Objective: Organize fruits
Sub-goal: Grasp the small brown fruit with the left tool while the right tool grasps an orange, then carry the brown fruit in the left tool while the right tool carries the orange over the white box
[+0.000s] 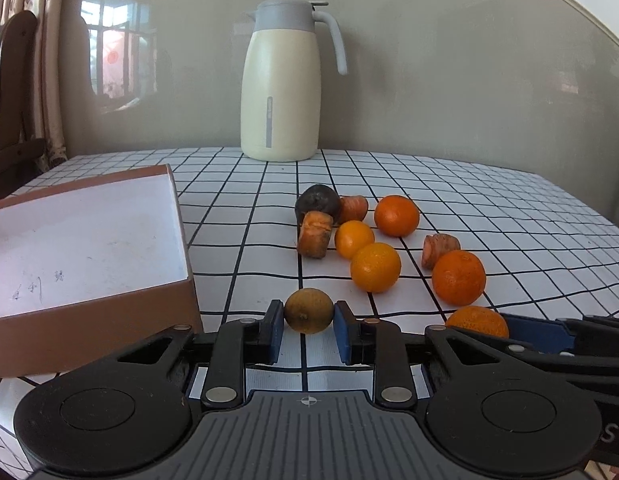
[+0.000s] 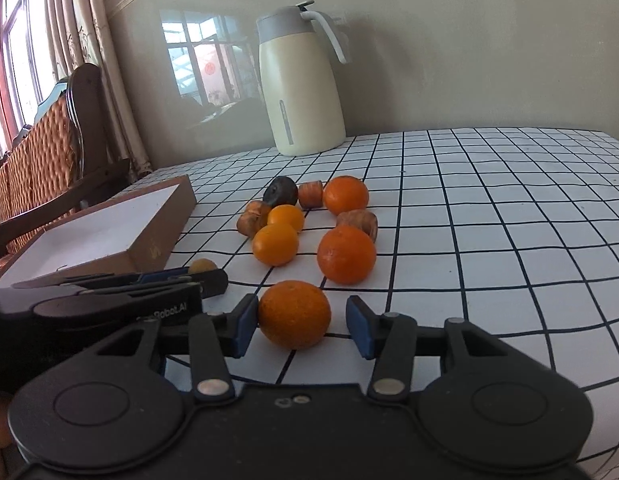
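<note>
Between the left gripper's (image 1: 308, 322) pads, clamped across its middle, sits a small brownish fruit (image 1: 308, 311) on the checked tablecloth (image 1: 509, 216) (light, round, firm-looking, likely to roll); the right gripper's (image 2: 299, 326) jaws stand apart around an orange (image 2: 294, 314).

1. Left gripper (image 1: 308, 330): low over the checked table (image 1: 509, 208), close to its near edge, pointing forward and tilted downward. Blue pads (image 1: 275, 330) pressed against both sides of a small brownish-green fruit (image 1: 308, 310); jaws clamped on it.
2. Right gripper (image 2: 297, 326): beside the left one, also near the table's near edge, angled downward. An orange (image 2: 294, 314) sits between its pads; the left pad (image 2: 245, 326) touches the orange, the right pad (image 2: 359, 326) stands apart with a visible gap. Jaws not clamped.
3. The two grippers lie side by side, fingertips close together, each visible at the edge of the other's view.
4. Arms and wrists not in view.
</note>
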Tool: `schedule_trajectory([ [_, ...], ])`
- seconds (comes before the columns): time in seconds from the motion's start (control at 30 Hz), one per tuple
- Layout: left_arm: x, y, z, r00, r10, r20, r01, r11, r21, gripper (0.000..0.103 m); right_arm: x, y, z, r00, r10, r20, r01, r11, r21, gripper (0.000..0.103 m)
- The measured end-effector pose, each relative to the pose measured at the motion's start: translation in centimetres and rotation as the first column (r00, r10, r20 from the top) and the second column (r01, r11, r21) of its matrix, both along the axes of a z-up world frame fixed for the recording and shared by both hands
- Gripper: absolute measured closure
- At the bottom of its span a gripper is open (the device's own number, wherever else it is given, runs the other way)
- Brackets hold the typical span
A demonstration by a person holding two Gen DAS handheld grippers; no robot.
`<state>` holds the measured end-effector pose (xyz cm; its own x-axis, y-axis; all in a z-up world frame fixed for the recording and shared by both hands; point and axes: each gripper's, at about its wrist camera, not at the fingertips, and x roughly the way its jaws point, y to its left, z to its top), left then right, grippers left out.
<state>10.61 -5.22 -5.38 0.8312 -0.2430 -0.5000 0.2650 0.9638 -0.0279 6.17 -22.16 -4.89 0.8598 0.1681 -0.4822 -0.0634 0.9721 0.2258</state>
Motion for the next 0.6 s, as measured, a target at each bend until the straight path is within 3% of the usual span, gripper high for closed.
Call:
schedule_trajectory([
  [0.07, -0.1, 0.0, 0.0, 1.0, 0.001, 0.001, -0.001, 1.0, -0.001, 0.076, 0.0, 0.1, -0.1, 1.0, 0.01, 0.005, -0.01, 1.0, -0.001, 0.073],
  [0.6, -2.2, 1.1, 1.0, 1.0, 0.013, 0.013, -0.013, 1.0, -0.028, 0.076, -1.6, -0.6, 1.1, 0.998, -0.007, 0.065, 0.006, 1.0, 0.007, 0.074],
])
